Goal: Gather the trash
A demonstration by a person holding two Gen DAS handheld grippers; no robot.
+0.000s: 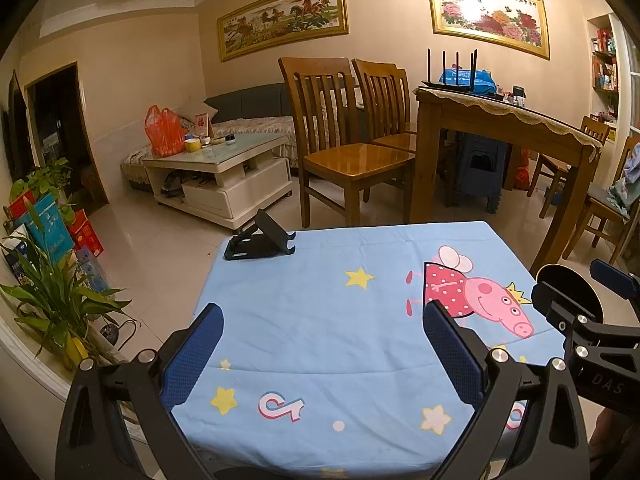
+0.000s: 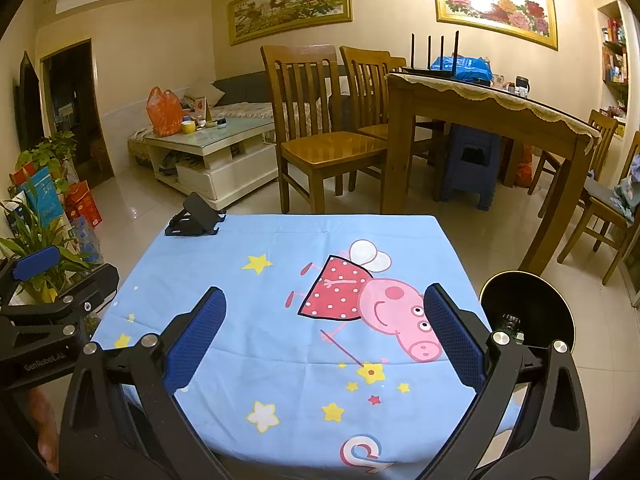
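1. The left gripper (image 1: 322,350) and the right gripper (image 2: 324,334) are both held over the surface (image 2: 280,248), which is covered by a blue cartoon cloth; the jaws of each are spread wide and nothing is held between them.
2. No loose trash can be made out on the cloth between or ahead of either pair of jaws.
3. A black round container (image 2: 532,308) is seen just to the right of the right gripper, at the right edge of the surface; the same container (image 1: 568,292) shows partly behind the right gripper (image 1: 612,280) in the left wrist view. Something small with a green and white pattern is visible inside it, but what it is cannot be told.
4. One black folding phone stand (image 1: 256,242) is seen at the far left corner of the surface, well apart from both grippers.
5. Two grippers, one container and one stand are counted on or over the surface.
6. Beyond the surface, wooden chairs (image 2: 320,128) and one dining table (image 2: 480,104) are seen.
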